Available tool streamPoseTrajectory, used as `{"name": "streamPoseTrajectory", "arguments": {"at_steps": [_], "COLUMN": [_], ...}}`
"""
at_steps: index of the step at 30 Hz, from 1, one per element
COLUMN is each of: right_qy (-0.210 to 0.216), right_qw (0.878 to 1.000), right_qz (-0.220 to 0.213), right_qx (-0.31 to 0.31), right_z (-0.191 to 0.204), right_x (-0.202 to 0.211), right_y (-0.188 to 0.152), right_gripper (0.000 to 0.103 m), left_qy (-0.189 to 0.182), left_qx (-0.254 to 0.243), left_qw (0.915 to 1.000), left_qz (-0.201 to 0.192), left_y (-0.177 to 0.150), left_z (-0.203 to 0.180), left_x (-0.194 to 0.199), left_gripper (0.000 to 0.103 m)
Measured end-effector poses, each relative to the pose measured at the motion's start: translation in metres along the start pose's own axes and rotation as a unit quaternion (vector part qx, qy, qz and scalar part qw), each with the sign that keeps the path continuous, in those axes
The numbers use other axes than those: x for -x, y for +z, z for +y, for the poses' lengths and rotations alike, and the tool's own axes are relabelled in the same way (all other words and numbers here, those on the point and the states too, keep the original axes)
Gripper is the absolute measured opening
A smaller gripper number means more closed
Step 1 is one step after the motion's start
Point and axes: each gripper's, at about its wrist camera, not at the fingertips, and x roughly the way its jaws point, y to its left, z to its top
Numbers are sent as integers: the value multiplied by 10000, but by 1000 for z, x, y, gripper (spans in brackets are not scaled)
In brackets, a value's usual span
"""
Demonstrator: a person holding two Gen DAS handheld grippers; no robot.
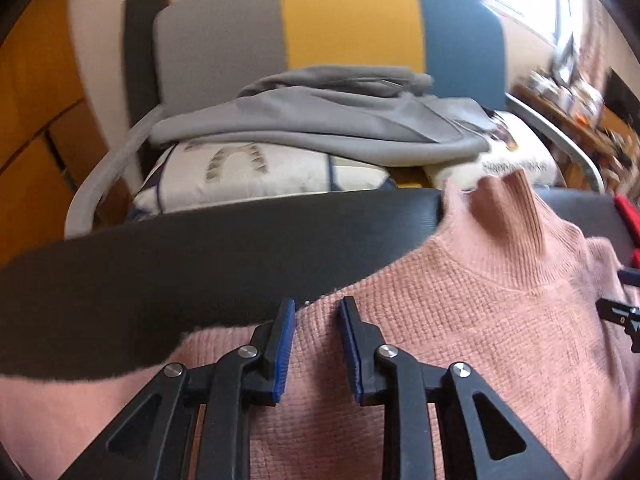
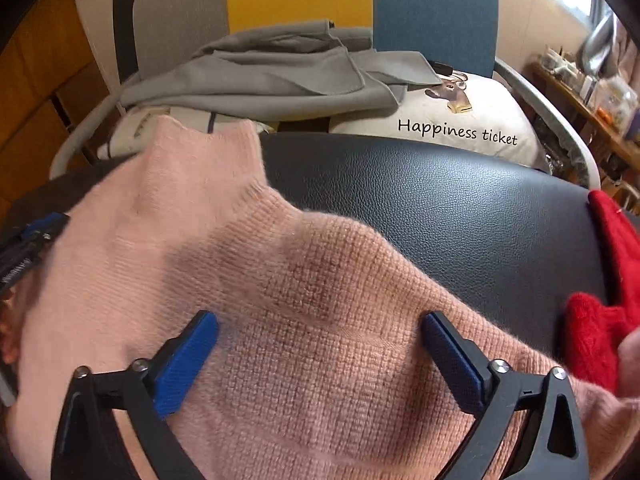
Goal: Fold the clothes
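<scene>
Pink sweater [image 2: 320, 300] is lying across the black desk [image 2: 460, 208]; the right hand-held gripper [image 2: 320, 332] is hovering wide apart above it, the left hand-held gripper [image 1: 318, 320] narrowly parted at its shoulder edge, gripping nothing.

I count one pink sweater [image 2: 304, 280], one red garment [image 2: 600, 320], one grey garment [image 2: 272, 76], two pillows [image 2: 472, 124] [image 1: 256, 176], one chair [image 1: 352, 24], one black surface [image 2: 460, 208], and two grippers [image 1: 318, 312] [image 2: 320, 328].
</scene>
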Motion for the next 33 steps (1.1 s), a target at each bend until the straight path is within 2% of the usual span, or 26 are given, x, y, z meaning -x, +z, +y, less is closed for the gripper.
{"name": "streamPoseTrajectory", "arguments": {"at_steps": [3,8,10,12,16,21,25,29,31,33], "right_qy": [-60,-79,-15,294,343,291,385,382,261,150], "right_qw": [9999,9998,9996,9985,9982,9989,9979,9983,9985,9987], "right_qz": [-82,-108,-219,-431,-488,-199,148,291,421,466], "right_qx": [-21,-119,-189,-145,-36,-307,-490,-329,-220,-128], "right_z": [0,1,4,7,8,-11,-23,-20,-22,-27], "right_x": [-3,2,21,47,89,116,113,111,109,106], "right_y": [3,5,0,-12,-50,-110,-144,-161,-164,-166], "right_gripper": [103,103,97,96,96,97,97,97,97,103], "left_qy": [-2,234,268,128,-81,-111,0,178,233,280], "left_qx": [182,120,134,196,296,413,465,401,370,299], "left_qw": [9998,9997,9994,9989,9981,9988,9989,9984,9985,9988], "left_qz": [71,-25,-156,-413,-529,-244,53,365,318,283], "left_y": [3,7,7,0,-34,-94,-129,-154,-163,-166], "left_z": [10,5,4,7,14,28,36,38,40,40], "left_x": [-4,14,30,60,109,139,145,139,136,135], "left_gripper": [31,28,28,28,28,28,28,28,30,30]}}
